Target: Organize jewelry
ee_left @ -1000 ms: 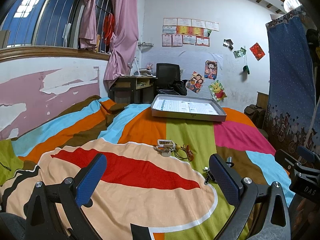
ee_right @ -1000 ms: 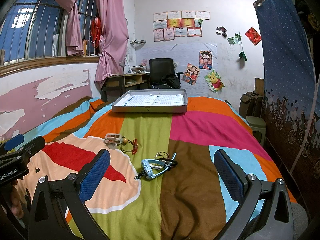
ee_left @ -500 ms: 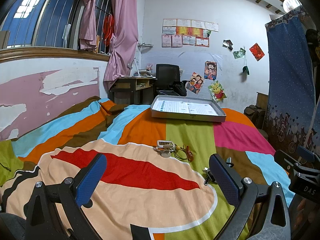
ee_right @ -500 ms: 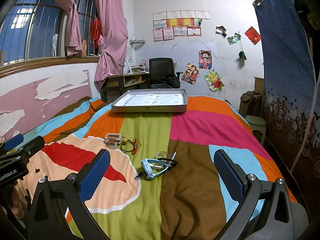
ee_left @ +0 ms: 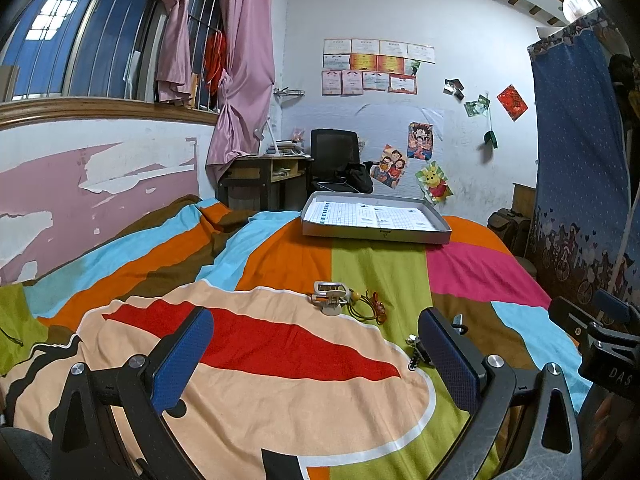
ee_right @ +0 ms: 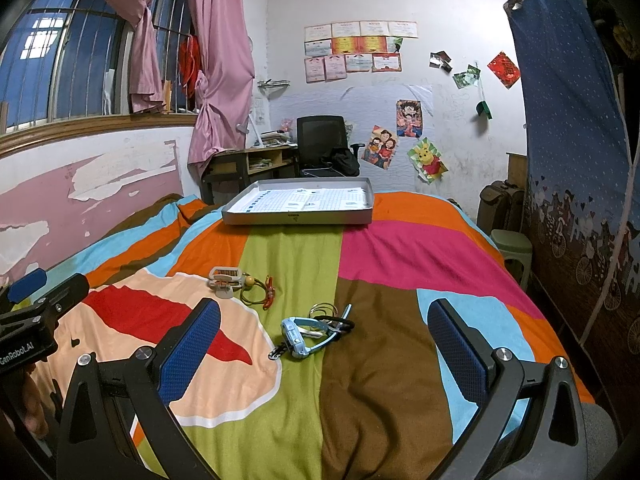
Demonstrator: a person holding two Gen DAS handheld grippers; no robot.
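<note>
On the striped bedspread lie two small heaps of jewelry. A white hair clip with an orange cord and beads [ee_left: 340, 300] [ee_right: 240, 286] lies mid-bed. A light blue watch with rings and a chain [ee_right: 314, 330] lies closer, partly hidden behind my left gripper's right finger [ee_left: 444, 356]. A grey shallow box tray [ee_left: 376, 232] [ee_right: 300, 218] lined with printed paper sits at the far end of the bed. My left gripper [ee_left: 316, 356] hovers open above the peach and red patch. My right gripper [ee_right: 324, 348] is open too, just short of the watch, holding nothing.
A peeling pink wall runs along the bed's left side. A desk [ee_right: 244, 164] and black office chair [ee_right: 320, 140] stand beyond the tray. A blue curtain [ee_right: 580, 140] hangs on the right, with a green stool [ee_right: 512, 248] beside the bed.
</note>
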